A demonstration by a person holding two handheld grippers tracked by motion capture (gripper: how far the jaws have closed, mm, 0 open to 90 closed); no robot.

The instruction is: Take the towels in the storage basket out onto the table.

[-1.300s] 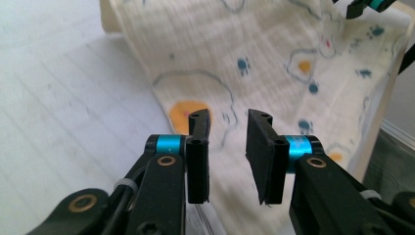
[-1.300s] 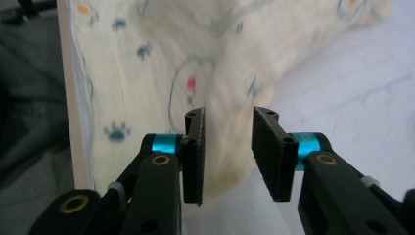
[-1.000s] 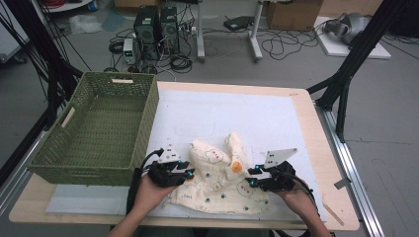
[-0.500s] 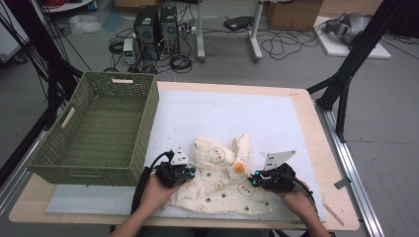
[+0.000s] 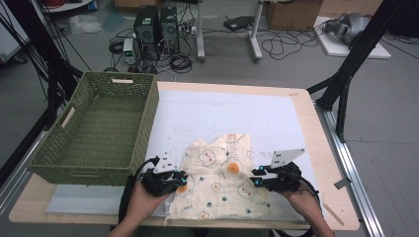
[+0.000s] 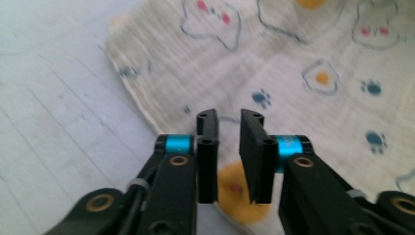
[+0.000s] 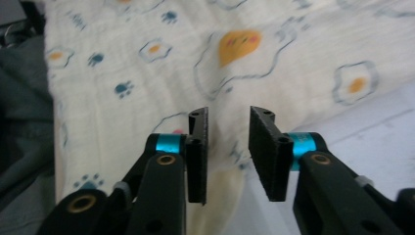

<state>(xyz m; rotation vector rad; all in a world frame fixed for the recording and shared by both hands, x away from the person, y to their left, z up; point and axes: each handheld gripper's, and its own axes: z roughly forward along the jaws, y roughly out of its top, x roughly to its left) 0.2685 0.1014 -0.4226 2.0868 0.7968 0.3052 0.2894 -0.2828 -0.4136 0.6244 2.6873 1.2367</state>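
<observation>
Table (image 5: 306, 106) carries a white mat (image 5: 222, 113); green wicker basket (image 5: 99, 133) at 9 o'clock. No readable writing anywhere. Cream cloth (image 5: 222, 182) printed with fried eggs and paws lies flat at 6 o'clock, long axis running 12 to 6. Left gripper (image 5: 179, 177) at its 9 o'clock edge, right gripper (image 5: 255, 177) at its 3 o'clock edge. Both pairs of jaws, just opened, stand slightly apart above the cloth, gripping nothing.

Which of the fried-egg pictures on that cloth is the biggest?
The big egg in the middle of the cloth, between the two grippers: its solid orange yolk is far larger than those of the little eggs scattered around it.
</observation>
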